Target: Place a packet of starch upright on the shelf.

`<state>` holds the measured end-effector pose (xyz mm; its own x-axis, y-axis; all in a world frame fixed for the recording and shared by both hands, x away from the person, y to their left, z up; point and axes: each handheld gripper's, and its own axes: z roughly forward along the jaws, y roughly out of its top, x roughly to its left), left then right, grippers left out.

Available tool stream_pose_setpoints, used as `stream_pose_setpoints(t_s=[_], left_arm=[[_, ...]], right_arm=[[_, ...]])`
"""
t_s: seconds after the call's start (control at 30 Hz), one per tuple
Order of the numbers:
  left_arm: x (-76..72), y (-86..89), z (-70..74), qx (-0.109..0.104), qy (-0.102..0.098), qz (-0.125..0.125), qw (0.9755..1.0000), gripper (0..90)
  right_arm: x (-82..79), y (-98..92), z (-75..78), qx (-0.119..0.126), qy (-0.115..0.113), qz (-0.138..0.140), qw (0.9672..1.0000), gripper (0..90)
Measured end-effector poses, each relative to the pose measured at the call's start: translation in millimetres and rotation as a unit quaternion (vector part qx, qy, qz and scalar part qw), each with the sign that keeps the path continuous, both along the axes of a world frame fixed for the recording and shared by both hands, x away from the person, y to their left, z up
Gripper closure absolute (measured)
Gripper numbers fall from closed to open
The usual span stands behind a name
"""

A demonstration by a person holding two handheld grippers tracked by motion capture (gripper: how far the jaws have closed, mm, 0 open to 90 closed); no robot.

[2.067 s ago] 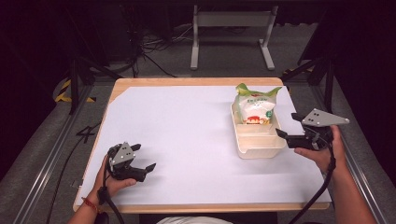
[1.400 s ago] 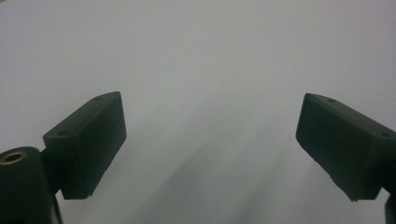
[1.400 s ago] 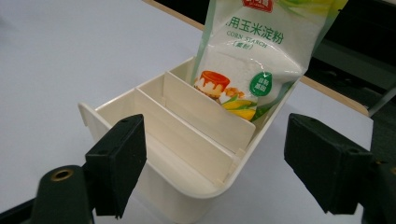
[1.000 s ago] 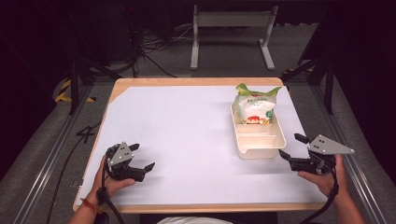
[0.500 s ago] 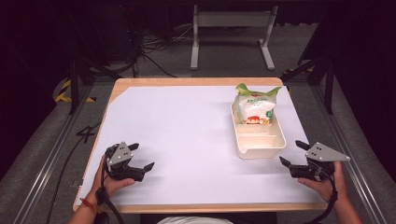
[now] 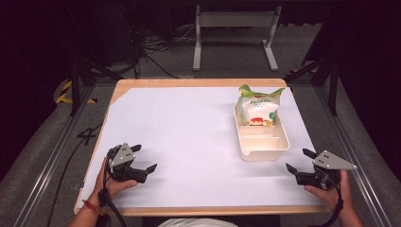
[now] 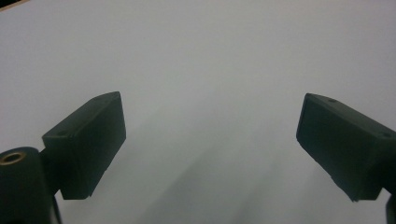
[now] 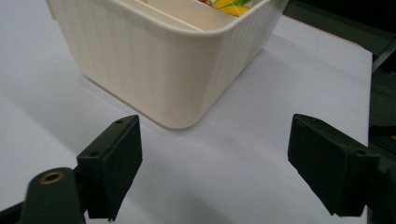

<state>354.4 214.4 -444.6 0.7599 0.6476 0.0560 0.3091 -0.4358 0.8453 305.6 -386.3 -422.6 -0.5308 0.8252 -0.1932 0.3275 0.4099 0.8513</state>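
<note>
Snack bag [image 6: 258,108], white w/ green top, stands upright in the far compartment of a cream divided tray [image 6: 263,147] on the table's right half; near compartment looks empty.

Left to right: your left gripper [image 6: 143,158] rests low at the near-left corner of the white table cover [image 6: 189,127], jaws wide apart, nothing between them. In the left gripper view there's just bare white surface ahead. The middle of the table is bare. The tray sits right of center. Your right gripper [image 6: 299,160] is near the near-right edge, just beside the tray's near corner but apart from it, jaws also wide, holding nothing.

Risks, as I judge them: the right jaws point at the tray wall, so a fwd push could shove the light tray and tip the tall bag. The right hand is close to the table edge; the cable could snag there.
</note>
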Motion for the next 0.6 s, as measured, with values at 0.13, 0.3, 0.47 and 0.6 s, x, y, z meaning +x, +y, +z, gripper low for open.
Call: stream_pose_setpoints(t_s=[0.13, 0.3, 0.47, 0.6], left_arm=[[0.4, -0.5, 0.3, 0.001, -0.003, -0.002, 1.0000, 9.1], [-2.8, 0.4, 1.8, -0.005, -0.009, -0.003, 0.9999, 8.9], [-3.2, -0.8, 2.7, -0.003, -0.012, -0.007, 0.9999, 8.9], [-4.0, 0.0, 1.9, -0.001, -0.011, -0.008, 0.9999, 8.9]], right_arm=[[-2.0, -3.1, -2.6, 0.007, -0.002, -0.003, 1.0000, 17.7], [-1.2, -5.9, -8.2, 0.011, 0.010, -0.008, 0.9999, 17.1], [-0.7, -7.3, -12.5, 0.015, 0.012, -0.012, 0.9997, 16.9], [-1.0, -6.0, -12.8, 0.015, 0.010, -0.014, 0.9997, 16.9]])
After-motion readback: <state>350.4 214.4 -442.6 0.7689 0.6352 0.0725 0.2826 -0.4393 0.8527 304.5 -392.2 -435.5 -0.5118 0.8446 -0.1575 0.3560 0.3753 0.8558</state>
